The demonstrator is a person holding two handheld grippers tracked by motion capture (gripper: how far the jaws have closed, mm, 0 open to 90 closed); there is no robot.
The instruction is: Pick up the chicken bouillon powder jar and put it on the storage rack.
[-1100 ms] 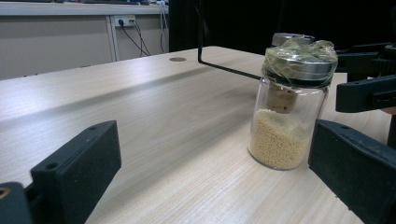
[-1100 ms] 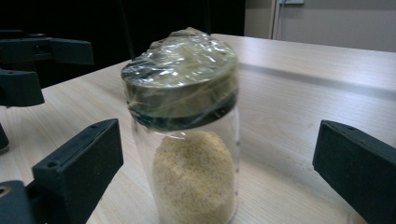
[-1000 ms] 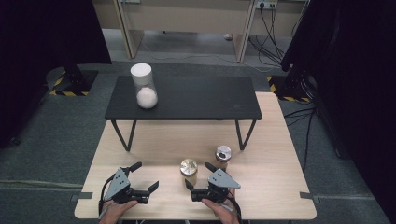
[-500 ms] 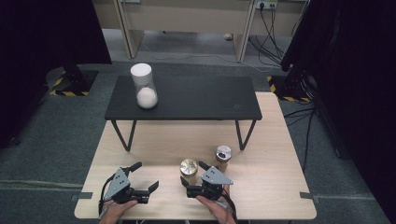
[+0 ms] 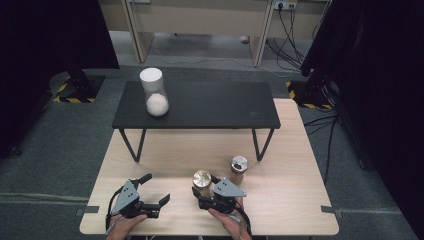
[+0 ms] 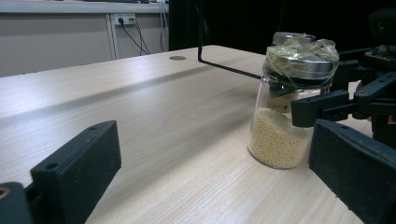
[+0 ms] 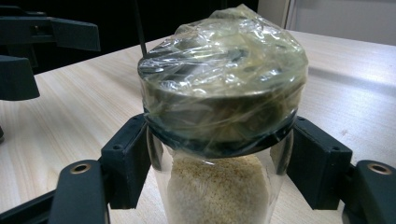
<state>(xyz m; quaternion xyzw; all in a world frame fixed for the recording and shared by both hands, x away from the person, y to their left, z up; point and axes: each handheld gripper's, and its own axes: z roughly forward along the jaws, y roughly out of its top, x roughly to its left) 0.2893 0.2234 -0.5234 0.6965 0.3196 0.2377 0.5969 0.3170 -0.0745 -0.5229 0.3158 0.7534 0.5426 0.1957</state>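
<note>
Right claw (image 5: 202, 187) newly around one jar (image 5: 202, 181)

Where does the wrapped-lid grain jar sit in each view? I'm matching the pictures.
High view: grain jar at bottom centre, in the right gripper.
Left gripper view: right of centre.
Right gripper view: centre, between the jaws.
Shared landmark: wooden table.

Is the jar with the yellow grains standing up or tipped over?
Standing up. The jar sits flat on the wooden table, lid on top, grains settled at its bottom, with the right gripper clamped below the lid.
</note>
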